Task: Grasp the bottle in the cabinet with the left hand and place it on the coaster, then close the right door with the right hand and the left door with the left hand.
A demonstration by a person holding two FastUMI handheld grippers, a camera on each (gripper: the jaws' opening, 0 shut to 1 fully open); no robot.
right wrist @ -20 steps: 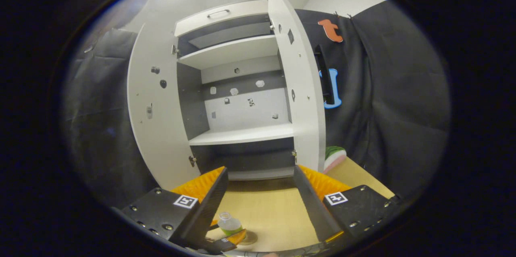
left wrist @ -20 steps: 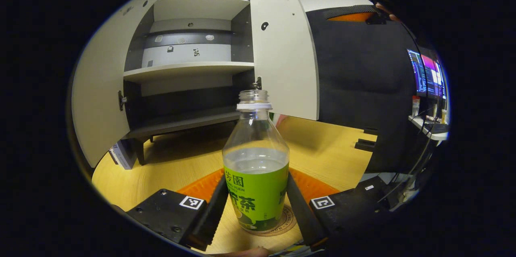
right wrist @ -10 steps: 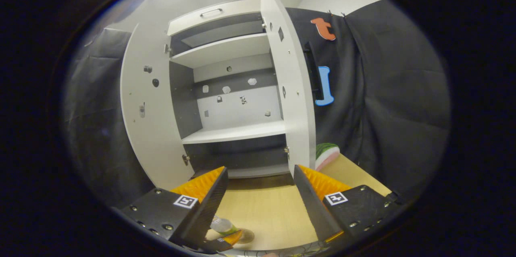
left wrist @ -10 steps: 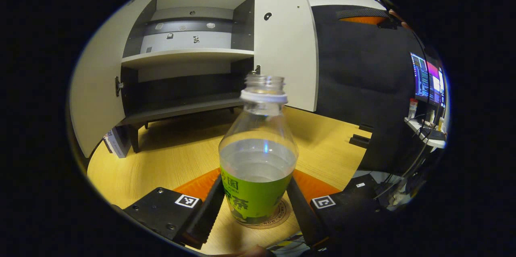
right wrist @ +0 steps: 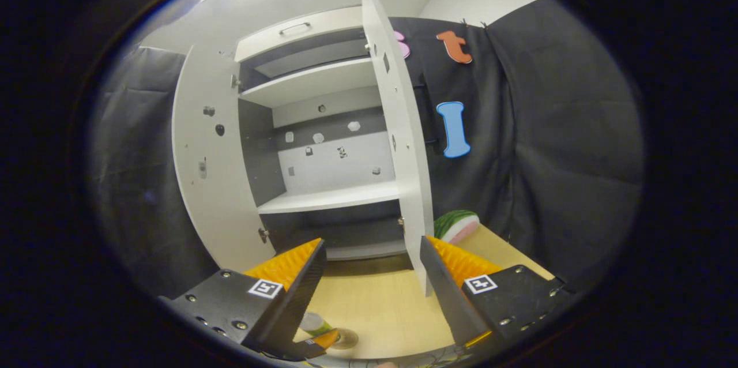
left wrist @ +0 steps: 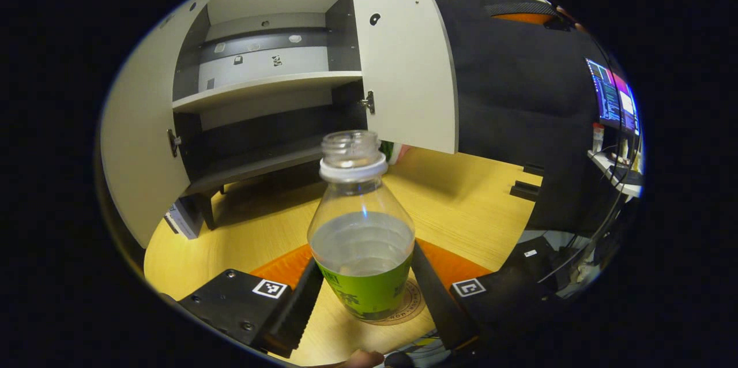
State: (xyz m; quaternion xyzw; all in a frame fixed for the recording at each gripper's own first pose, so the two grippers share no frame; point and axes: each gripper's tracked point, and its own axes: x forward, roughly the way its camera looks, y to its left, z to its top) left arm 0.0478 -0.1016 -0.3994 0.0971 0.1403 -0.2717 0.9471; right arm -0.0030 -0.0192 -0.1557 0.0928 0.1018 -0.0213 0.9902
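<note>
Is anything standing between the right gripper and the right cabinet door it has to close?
Nothing visible is in the way. In the right gripper view the right gripper is open with only bare table ahead, and the right door stands edge-on just beyond it. The bottle sits lower left, on the coaster, clear of that path.

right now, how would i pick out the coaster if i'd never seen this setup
Start at the open white cabinet and come forward across the wooden table to the left claw. Between its fingers stands a clear bottle with a green label and no cap. The coaster is the round brown disc with printed lettering under that bottle.
</note>
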